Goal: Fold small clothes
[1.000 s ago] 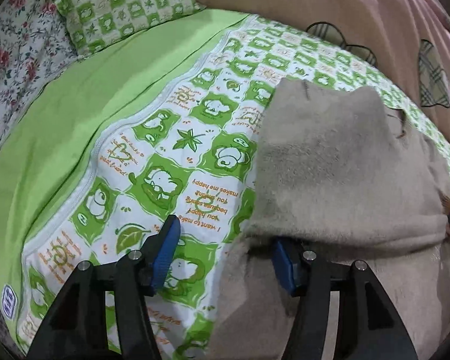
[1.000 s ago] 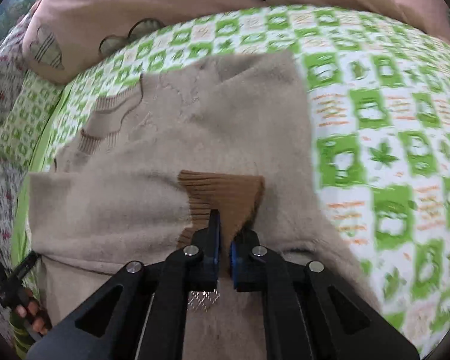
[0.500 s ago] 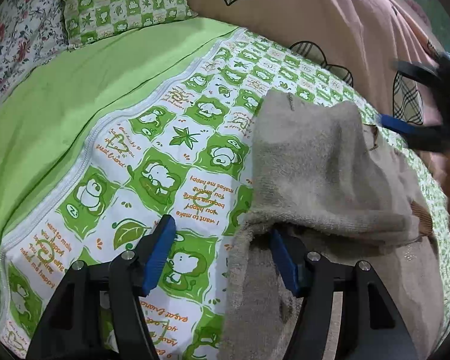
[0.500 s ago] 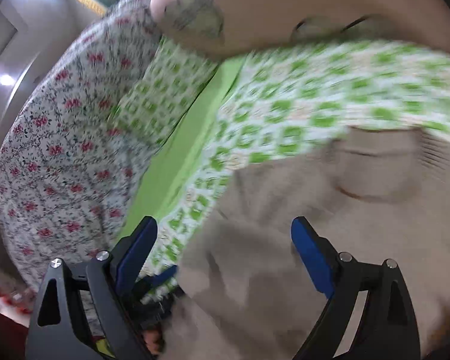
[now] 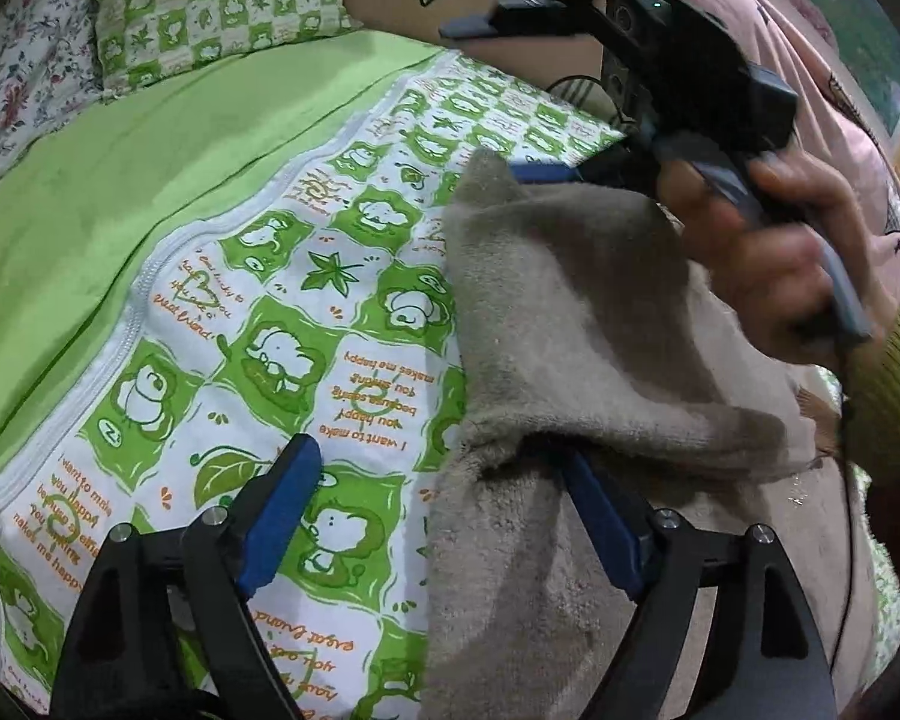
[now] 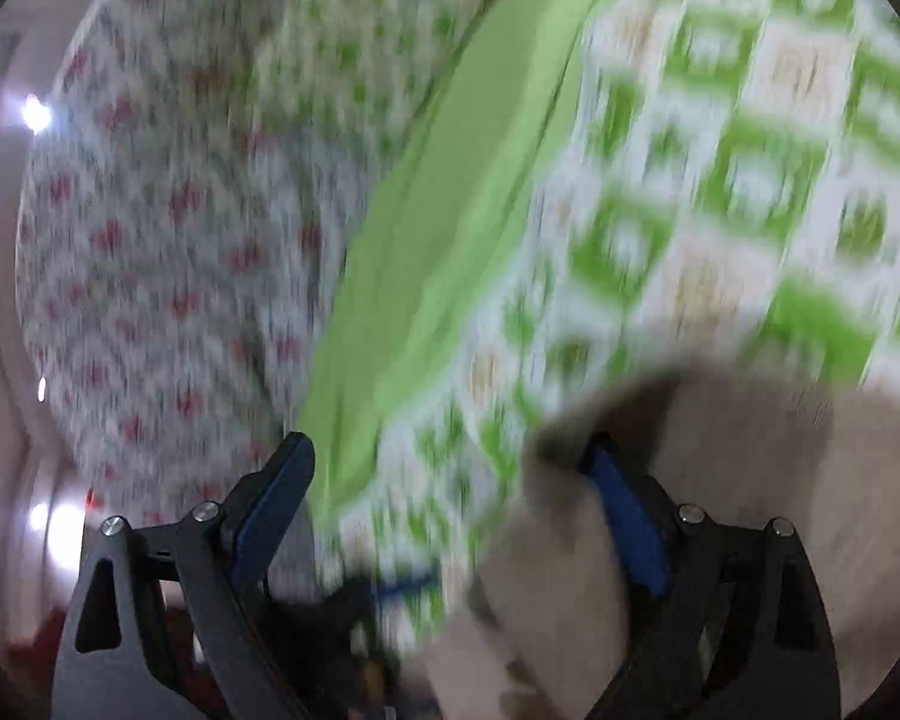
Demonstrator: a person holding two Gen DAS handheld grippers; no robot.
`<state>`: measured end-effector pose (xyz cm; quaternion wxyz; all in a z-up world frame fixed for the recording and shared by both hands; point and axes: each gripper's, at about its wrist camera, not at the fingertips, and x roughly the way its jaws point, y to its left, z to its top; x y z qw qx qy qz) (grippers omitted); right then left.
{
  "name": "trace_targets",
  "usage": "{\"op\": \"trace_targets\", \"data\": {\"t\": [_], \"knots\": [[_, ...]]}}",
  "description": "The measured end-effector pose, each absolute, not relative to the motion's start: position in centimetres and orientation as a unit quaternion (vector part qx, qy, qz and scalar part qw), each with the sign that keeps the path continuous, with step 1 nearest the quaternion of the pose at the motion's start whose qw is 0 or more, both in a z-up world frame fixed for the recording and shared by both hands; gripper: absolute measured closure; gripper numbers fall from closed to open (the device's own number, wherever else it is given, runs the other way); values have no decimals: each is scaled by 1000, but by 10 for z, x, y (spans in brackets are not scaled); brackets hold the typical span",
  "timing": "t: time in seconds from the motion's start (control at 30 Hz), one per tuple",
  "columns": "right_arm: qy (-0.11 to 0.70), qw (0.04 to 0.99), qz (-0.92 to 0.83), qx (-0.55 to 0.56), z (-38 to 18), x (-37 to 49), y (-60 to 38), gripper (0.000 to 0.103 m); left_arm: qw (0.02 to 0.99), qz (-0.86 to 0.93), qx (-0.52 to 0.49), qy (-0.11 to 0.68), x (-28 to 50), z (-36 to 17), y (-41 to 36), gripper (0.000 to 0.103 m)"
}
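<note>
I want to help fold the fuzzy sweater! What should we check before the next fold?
1. Left gripper open: ok.
2. Right gripper open: ok.
3. Sweater lying on the bedspread: ok.
4. Folded flap resting on the sweater body, one left finger tucked under its edge: ok.
5. Right wrist view sharp enough to aim: not ok, blurred.
6. Fold edges even: cannot tell.

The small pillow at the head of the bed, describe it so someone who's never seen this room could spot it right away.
Start from the bed's green-and-white cartoon check quilt and follow the plain lime-green sheet up toward the head. There, against the floral bedding, lies the small pillow. It alone repeats the quilt's green check in smaller squares; the pink duvet with plaid hearts beside it is much larger.
</note>
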<state>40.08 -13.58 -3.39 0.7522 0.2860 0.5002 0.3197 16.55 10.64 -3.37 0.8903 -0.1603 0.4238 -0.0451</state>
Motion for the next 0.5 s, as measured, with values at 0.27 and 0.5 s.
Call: {"op": "trace_targets", "data": {"t": [0.27, 0.5], "knots": [[454, 790, 258, 321, -17, 353, -184, 12, 854, -100, -253, 445, 182, -20, 145, 20], [450, 778, 320, 300, -11, 328, -160, 12, 850, -87, -256, 452, 205, -17, 150, 20]]}}
